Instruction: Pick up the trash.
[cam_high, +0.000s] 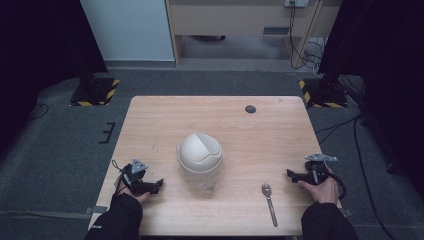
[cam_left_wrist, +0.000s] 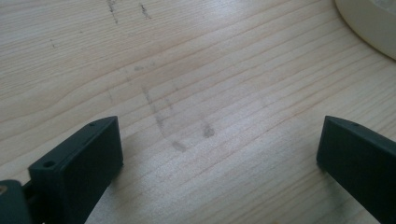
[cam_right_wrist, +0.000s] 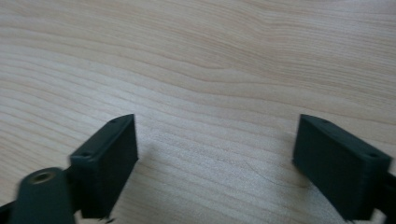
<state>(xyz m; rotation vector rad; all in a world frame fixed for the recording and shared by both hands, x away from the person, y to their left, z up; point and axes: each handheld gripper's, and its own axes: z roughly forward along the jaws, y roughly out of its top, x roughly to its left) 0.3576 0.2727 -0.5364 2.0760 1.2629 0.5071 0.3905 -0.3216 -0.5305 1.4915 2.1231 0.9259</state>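
Broadly, a wooden table (cam_high: 220, 115) fills the middle of the high view, bare but for three things. Near its centre sits a white bin (cam_high: 200, 155) with a domed swing lid, its clear lower body toward the person. A spoon (cam_high: 269, 202) lies near the front edge, right of the bin and well apart from it, bowl pointing away from the person. A small dark disc (cam_high: 250, 109) sits near the far edge.

The left gripper (cam_high: 159, 183) rests at the front left, pointing toward the bin, jaws spread over bare wood with nothing between them. The right gripper (cam_high: 289, 173) rests at the front right, just beyond the spoon, jaws likewise spread and empty.
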